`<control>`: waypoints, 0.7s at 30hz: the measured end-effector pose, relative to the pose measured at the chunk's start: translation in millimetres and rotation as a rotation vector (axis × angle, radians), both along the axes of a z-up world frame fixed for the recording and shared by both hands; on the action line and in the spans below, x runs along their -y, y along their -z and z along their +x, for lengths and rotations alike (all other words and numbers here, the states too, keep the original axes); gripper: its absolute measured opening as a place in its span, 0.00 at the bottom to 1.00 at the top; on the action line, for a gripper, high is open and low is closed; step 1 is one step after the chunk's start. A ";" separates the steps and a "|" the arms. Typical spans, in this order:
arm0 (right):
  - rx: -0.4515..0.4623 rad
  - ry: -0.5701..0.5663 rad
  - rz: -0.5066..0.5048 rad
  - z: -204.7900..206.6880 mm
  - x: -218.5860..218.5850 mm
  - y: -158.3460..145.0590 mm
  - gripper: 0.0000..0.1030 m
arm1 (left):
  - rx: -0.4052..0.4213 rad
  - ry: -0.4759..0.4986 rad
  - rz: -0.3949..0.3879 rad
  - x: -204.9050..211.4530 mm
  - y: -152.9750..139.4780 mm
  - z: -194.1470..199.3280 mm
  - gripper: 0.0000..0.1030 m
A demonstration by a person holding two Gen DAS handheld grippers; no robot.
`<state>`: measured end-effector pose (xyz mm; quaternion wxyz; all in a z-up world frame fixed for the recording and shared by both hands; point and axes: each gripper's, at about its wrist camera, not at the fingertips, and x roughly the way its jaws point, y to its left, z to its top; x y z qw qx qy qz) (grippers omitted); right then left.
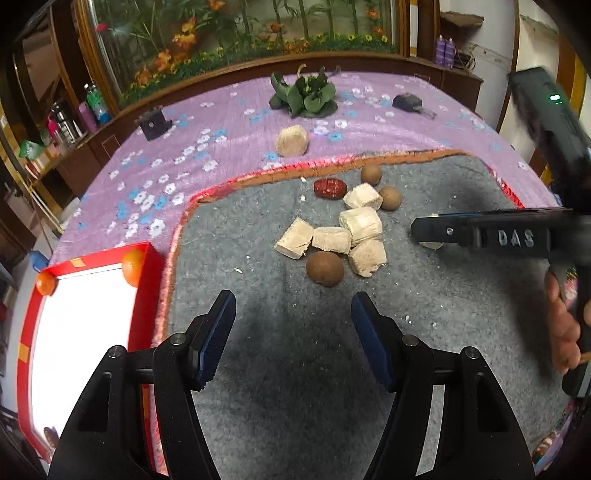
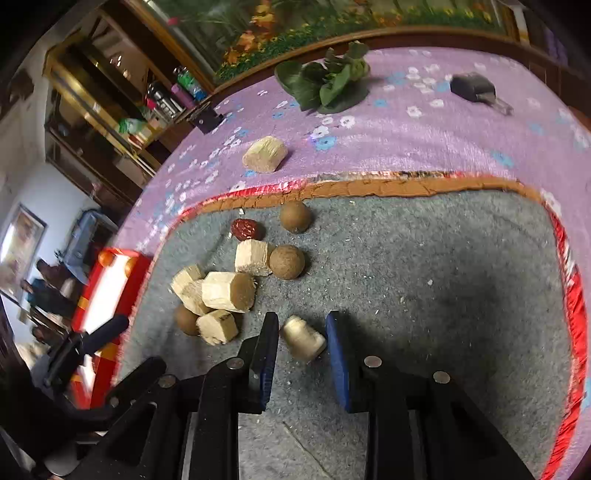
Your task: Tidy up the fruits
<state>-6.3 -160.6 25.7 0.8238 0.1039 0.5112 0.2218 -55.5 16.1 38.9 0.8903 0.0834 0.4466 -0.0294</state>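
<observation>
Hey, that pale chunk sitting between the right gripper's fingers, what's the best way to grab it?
Grip the pale chunk across its long flat sides, coming from above. It lies tilted on the gray mat, apart from the pile, and the right gripper already straddles it with open jaws. Probably turn slightly to square the pads with its sides before closing.

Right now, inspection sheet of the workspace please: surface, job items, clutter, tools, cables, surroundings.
Surface: grey mat on a purple flowered cloth.
Job's things: pale chunks, brown round fruits, red date; two oranges in red tray.
Clutter: leafy greens, crumbs.
Tools: left tool open, empty; right tool open around one pale chunk.
Cables: nothing seen.
Surroundings: shelves with bottles, floral picture.
</observation>
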 end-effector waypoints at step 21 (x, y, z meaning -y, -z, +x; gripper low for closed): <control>-0.010 0.015 0.042 -0.4 10.0 0.3 0.24 | -0.019 0.061 0.007 18.8 19.4 41.6 0.40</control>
